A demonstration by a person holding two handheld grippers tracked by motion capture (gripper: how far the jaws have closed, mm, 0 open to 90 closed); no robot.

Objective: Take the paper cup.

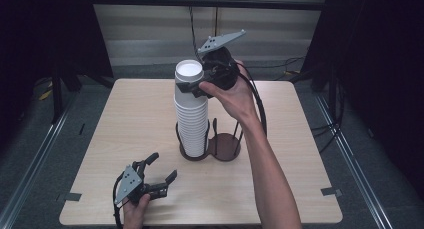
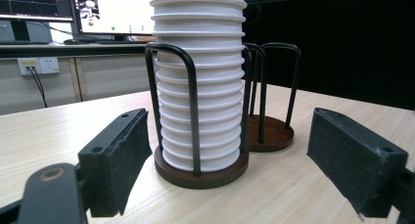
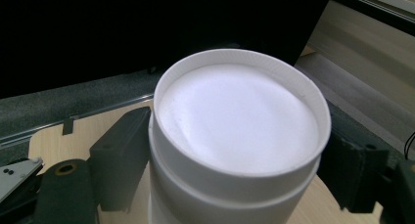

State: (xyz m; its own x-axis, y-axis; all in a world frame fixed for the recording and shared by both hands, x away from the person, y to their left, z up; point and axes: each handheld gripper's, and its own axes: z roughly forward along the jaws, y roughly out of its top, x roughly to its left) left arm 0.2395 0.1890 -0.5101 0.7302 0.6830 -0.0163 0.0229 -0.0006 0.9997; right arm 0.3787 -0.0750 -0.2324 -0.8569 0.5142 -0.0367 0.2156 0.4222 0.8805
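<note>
Gripping the top cup (image 1: 189,74) of the white cup stack (image 1: 191,119), the right hand-held gripper (image 1: 192,87) has its jaws closed on that cup's sides. The stack stands upside down in the left ring of the dark holder (image 1: 226,148), mid-desk (image 1: 125,129). Nearer than the holder, the left hand-held gripper (image 1: 161,170) rests with jaws apart, empty.

I see my right claw (image 3: 230,170) closed on the top cup (image 3: 240,121) of the white stack, its black pads (image 3: 122,160) pressing each side just under the upturned base, the pale surface (image 3: 49,141) below
</note>
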